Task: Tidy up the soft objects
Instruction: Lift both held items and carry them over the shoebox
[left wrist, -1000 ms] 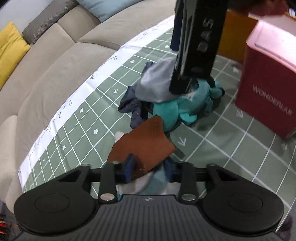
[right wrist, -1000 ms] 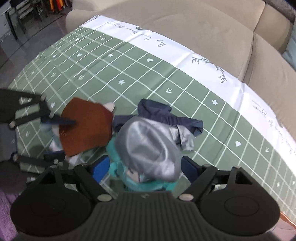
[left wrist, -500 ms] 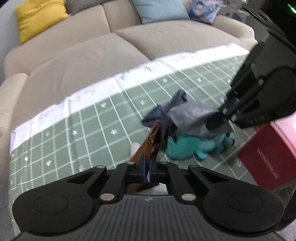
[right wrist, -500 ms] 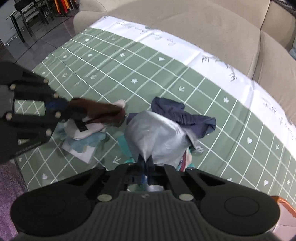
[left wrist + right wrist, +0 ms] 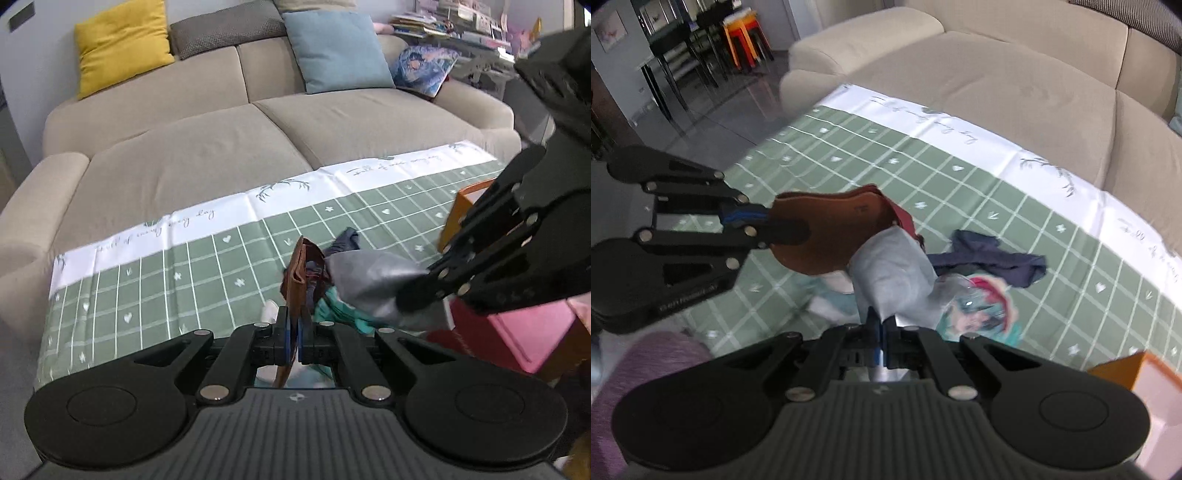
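Note:
My left gripper (image 5: pixel 294 334) is shut on a brown leather-like piece (image 5: pixel 297 273), which hangs lifted above the green checked mat (image 5: pixel 147 288). The right wrist view shows that left gripper (image 5: pixel 746 218) at the left, with the brown piece (image 5: pixel 827 229) edge-on to it. My right gripper (image 5: pixel 882 328) is shut on a grey cloth (image 5: pixel 894 273), also raised off the mat; from the left wrist the grey cloth (image 5: pixel 369 284) hangs from the right gripper (image 5: pixel 410 295). A navy cloth (image 5: pixel 990 258) and a teal printed soft item (image 5: pixel 979 310) lie on the mat below.
A beige sofa (image 5: pixel 221 147) with yellow, grey and blue cushions sits behind the mat. A pink box (image 5: pixel 524 332) and an orange box (image 5: pixel 1137 373) stand at the mat's right. A white and pale blue item (image 5: pixel 831 306) lies under the brown piece. A purple fabric (image 5: pixel 646 362) shows at lower left.
Both grippers closed, the left on the brown piece and the right on the grey cloth, then rose with them off the pile. The left gripper also rolled, turning the brown piece edge-on.

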Tool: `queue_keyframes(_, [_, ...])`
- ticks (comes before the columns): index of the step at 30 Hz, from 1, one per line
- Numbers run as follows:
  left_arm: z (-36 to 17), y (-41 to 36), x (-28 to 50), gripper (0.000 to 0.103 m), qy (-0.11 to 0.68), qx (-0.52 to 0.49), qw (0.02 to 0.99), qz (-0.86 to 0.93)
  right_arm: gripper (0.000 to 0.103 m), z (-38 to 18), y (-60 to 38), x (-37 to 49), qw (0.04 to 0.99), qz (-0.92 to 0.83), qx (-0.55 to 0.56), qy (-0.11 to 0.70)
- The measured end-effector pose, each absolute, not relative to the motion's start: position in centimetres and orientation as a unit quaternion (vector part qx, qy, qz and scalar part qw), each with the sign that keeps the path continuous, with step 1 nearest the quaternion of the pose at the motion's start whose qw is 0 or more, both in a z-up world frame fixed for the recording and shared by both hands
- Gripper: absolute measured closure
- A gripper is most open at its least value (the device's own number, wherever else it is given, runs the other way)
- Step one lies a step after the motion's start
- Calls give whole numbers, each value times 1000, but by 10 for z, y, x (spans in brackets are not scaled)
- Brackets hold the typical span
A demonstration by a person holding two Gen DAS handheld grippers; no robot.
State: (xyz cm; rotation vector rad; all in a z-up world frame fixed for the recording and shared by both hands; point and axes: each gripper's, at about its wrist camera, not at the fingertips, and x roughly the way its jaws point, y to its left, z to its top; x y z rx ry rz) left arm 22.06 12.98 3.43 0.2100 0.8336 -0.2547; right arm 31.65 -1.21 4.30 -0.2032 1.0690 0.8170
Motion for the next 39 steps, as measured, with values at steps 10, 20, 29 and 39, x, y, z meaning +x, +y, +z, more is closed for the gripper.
queue_keyframes(10, [26,124,150,100,422,41,901,-94,103,38,-25,239,768,389,-32,508])
queue_keyframes(20, [14,110,91,100,437,-15,894,-92,103,26,-57,167,773,367,13,518])
queue_keyframes(29, [10,76,57,100,446,7,886,-123,103,22,-100,115,789,331,6,518])
queue_keyframes(39, [26,25,38,100,439,41,881,-172,103,27,-153,85,811,287,22,509])
